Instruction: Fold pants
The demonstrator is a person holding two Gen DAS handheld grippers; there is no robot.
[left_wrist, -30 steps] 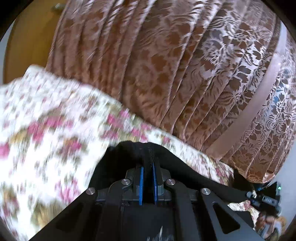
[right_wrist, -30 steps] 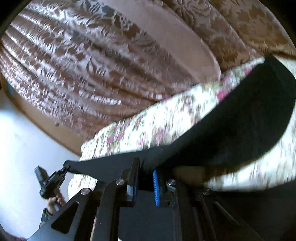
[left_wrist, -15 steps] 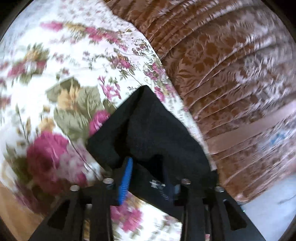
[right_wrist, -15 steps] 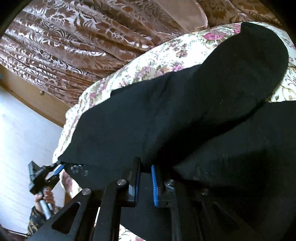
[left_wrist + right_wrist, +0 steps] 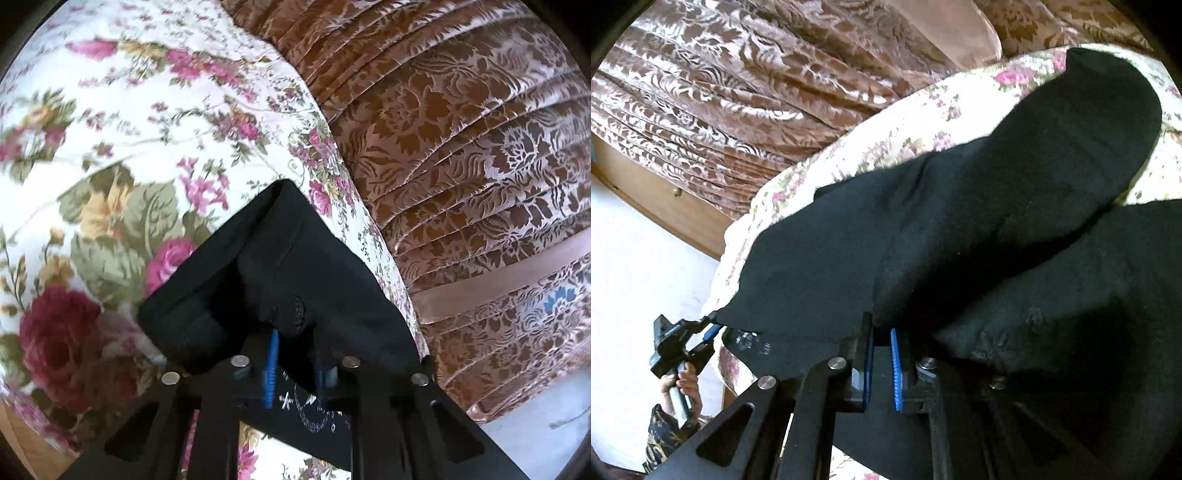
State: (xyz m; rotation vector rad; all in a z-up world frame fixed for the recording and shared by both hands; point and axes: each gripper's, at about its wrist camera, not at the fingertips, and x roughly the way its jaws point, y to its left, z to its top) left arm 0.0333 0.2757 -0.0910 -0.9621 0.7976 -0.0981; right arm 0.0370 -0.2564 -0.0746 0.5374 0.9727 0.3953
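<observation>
On the bed [image 5: 122,122] with the flowered cover, the black pants [image 5: 960,229] lie spread across the near part, and one long leg reaches to the far right. Your left gripper [image 5: 295,354] has the edge of the pants between its blue pads [image 5: 271,365], and its jaws are closing on this cloth. In the right wrist view you see the same gripper at the left corner of the pants, with your hand [image 5: 681,387] below it. Your right gripper [image 5: 881,363] is closed on the near edge of the pants; the cloth goes down between its pads [image 5: 895,369]. Behind the bed hangs a brown curtain [image 5: 461,147] with a leaf pattern.
</observation>
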